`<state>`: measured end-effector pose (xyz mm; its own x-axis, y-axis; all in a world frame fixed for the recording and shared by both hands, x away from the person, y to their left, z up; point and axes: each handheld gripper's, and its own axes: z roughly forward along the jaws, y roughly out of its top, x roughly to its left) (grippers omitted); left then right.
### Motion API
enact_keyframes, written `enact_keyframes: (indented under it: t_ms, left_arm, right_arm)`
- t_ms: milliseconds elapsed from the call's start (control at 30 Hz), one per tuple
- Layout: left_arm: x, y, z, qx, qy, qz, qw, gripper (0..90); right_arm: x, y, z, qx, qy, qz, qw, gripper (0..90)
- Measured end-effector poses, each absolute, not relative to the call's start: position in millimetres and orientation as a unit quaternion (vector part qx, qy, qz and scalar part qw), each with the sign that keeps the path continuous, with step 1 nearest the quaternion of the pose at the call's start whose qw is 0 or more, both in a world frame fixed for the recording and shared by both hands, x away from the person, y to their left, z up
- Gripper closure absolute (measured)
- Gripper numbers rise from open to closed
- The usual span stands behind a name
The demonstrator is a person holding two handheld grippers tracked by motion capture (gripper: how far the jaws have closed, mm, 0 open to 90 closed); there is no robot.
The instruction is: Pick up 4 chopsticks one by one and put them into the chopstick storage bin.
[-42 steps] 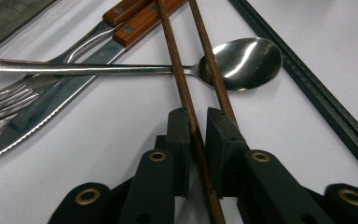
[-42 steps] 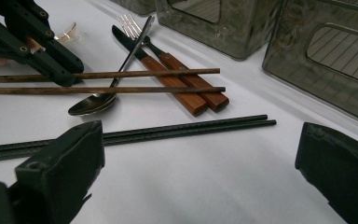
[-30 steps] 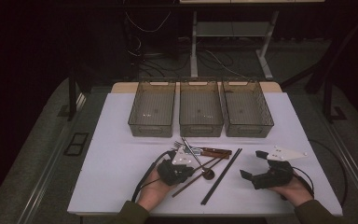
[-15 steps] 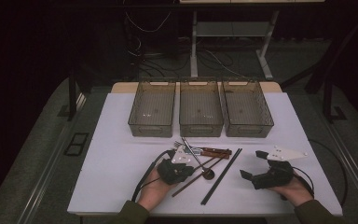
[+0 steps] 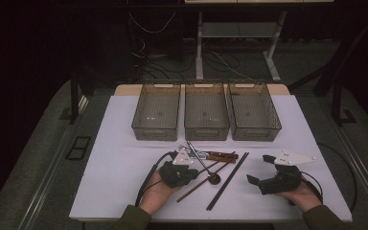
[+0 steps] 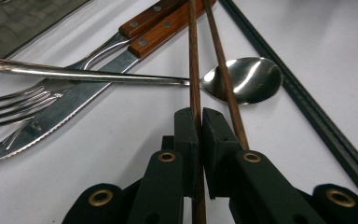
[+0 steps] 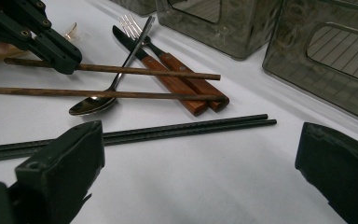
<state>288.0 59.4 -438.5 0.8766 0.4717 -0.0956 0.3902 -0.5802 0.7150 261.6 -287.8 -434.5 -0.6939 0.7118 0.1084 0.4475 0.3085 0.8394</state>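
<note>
Here left gripper [image 6: 195, 122] pinches brown chopstick [image 6: 195, 56]; right gripper [image 7: 200, 163] gapes.

surface: white table [image 5: 124, 158], centre of high view | upper middle: three clear bins [image 5: 206, 111] side by side | lower middle: fork [image 6: 32, 100], knife [image 6: 74, 100], spoon [image 6: 242, 79], brown chopsticks [image 7: 121, 93] crossing in a pile | just right: black chopsticks [image 5: 228, 180] lying parallel, touching

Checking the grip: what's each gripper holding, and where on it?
Left gripper pinches a brown chopstick near one end. Right gripper is open, holding nothing.
</note>
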Motion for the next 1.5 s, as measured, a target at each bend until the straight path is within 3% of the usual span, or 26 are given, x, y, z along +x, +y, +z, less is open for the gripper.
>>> enact_keyframes:
  t_ms: [567, 1500]
  left_arm:
    - [290.6, 69.6, -424.4, 0.882, 0.232, 0.005, 0.410, 84.3]
    - [304.8, 103.5, -397.3, 0.870, 0.237, 0.010, 0.432, 84.2]
  right_arm:
    - [260.6, -287.9, -433.6, 0.357, 0.797, 0.467, 0.136, 1.4]
    - [259.2, -285.6, -437.7, 0.364, 0.795, 0.466, 0.134, 1.4]
